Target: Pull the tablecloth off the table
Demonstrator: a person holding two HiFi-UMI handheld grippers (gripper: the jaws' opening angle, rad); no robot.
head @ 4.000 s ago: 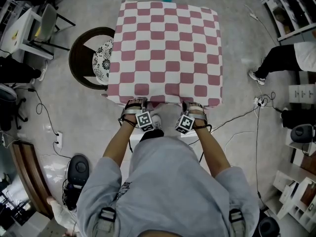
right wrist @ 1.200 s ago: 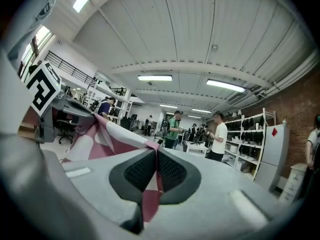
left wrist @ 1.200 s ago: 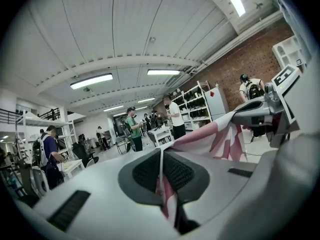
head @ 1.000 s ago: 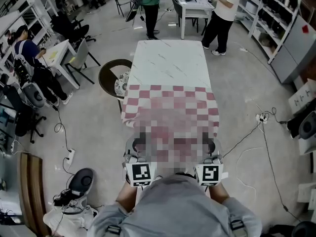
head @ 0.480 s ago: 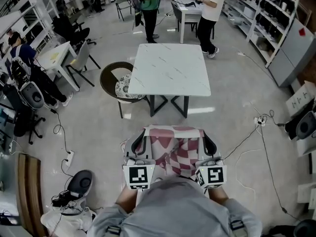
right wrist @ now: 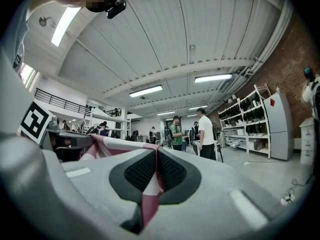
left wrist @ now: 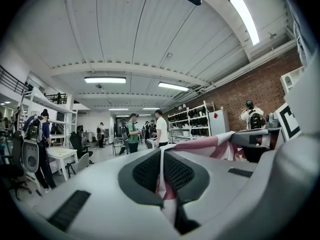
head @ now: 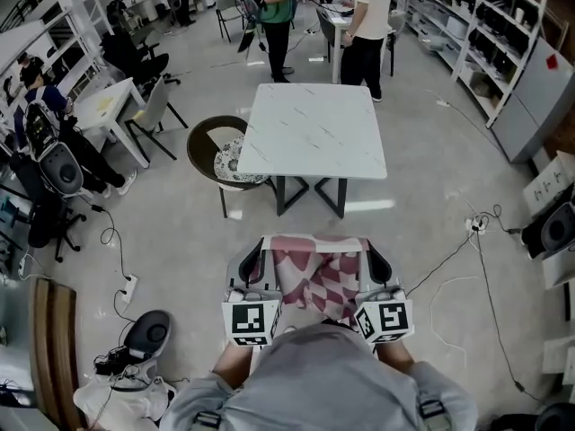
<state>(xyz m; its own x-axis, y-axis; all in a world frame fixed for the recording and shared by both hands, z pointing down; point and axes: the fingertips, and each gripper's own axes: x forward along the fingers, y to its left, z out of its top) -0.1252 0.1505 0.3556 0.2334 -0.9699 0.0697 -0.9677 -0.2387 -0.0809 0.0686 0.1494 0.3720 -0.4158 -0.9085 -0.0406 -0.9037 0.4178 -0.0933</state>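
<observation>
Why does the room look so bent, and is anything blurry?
Left gripper view: wide lens bows the ceiling inside a black ring; the left tool, pinching the tablecloth, looks soft. Right gripper view: same bowing, bright ceiling lamps. Head view: shelves lean at the edges, table sharp.

Head view looks steeply down from above the person [head: 314, 375], table [head: 314, 128] ahead. Each gripper view sits close behind its jaws, facing level across the room. All three share the cloth [head: 314, 272] and two standing people [head: 364, 25].
</observation>
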